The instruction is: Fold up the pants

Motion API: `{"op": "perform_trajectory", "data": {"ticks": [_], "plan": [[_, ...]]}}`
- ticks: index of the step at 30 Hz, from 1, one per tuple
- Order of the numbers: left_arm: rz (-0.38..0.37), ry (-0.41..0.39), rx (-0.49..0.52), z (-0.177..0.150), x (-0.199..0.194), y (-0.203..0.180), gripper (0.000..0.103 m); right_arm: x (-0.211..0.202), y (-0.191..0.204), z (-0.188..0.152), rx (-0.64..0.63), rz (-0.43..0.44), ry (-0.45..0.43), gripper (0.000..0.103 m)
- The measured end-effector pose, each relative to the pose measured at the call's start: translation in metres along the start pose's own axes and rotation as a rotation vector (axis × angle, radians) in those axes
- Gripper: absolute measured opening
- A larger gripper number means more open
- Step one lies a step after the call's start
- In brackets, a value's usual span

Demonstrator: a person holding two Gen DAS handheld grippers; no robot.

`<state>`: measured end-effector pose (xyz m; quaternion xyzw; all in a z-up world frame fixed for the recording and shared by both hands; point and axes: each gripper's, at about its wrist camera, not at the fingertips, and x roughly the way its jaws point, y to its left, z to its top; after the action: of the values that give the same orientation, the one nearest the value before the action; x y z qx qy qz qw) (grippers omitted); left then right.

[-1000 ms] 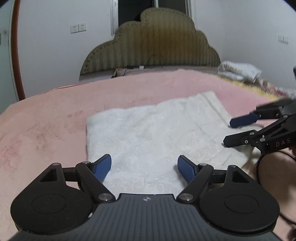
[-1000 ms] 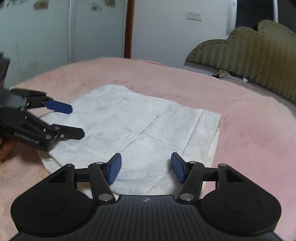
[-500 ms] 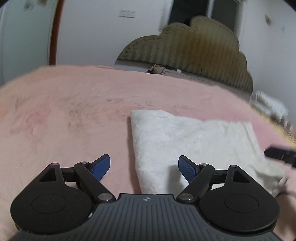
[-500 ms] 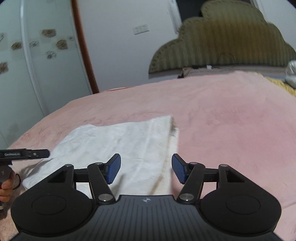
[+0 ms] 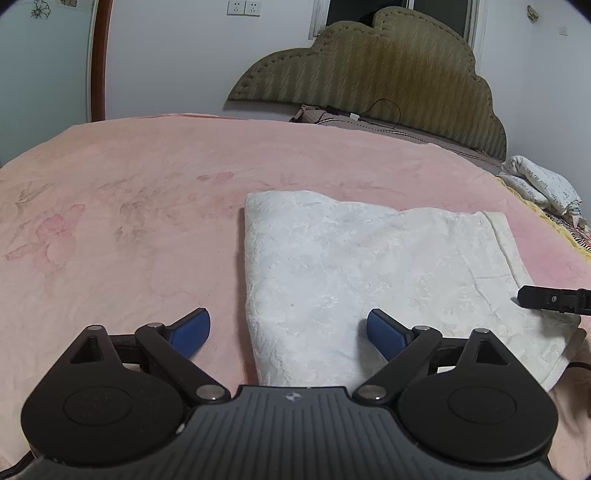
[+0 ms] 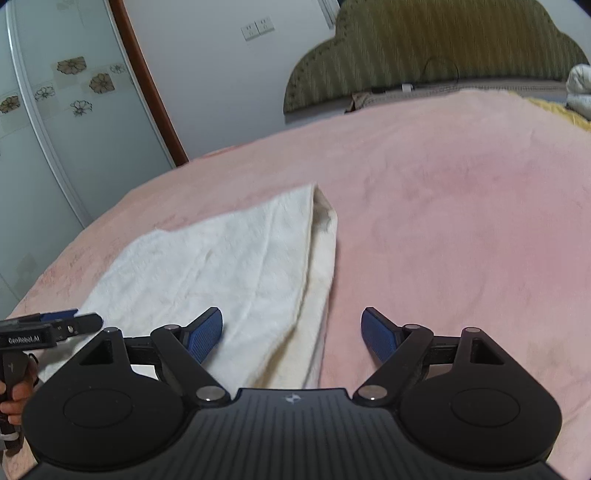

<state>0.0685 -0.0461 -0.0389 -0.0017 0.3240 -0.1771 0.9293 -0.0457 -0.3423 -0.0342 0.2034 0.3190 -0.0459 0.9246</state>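
A home bedroom: a bed under a pink plush blanket (image 5: 147, 192) stretches ahead of the tongs, a scalloped olive padded headboard (image 5: 388, 70) stands beyond against a white wall with sockets (image 5: 243, 7), and flower-decal wardrobe doors (image 6: 55, 110) stand off to the left.

A bed (image 5: 155, 192) covered by a pink plush blanket (image 6: 461, 221) with faint flower prints carries everything. White folded pants (image 5: 351, 266) lie flat on the blanket, their cream-coloured waistband edge (image 6: 321, 280) on the right side. At the far end stands a scalloped olive headboard (image 5: 388, 70), with a cable (image 5: 384, 110) and bundled white bedding (image 5: 539, 184) near it.
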Motion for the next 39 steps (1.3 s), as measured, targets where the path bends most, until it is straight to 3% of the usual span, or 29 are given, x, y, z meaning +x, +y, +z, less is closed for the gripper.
{"op": "perform_trajectory", "data": {"ticks": [8, 14, 18, 22, 39], "plan": [[-0.051, 0.043, -0.085, 0.001, 0.004, 0.012, 0.096, 0.008, 0.008, -0.002, -0.044, 0.025, 0.036, 0.096], [-0.126, 0.037, -0.068, 0.0, 0.004, 0.022, 0.099, 0.011, 0.0, 0.002, -0.056, 0.098, 0.062, 0.1], [-0.086, 0.036, -0.035, -0.001, 0.006, 0.016, 0.103, 0.013, -0.006, 0.005, -0.049, 0.132, 0.063, 0.103], [-0.028, 0.033, 0.012, -0.001, 0.004, 0.005, 0.103, 0.015, 0.004, 0.0, -0.109, 0.079, 0.052, 0.103], [-0.028, 0.039, -0.02, -0.002, 0.005, 0.007, 0.103, 0.013, 0.002, -0.006, -0.076, 0.088, 0.01, 0.103]]}}
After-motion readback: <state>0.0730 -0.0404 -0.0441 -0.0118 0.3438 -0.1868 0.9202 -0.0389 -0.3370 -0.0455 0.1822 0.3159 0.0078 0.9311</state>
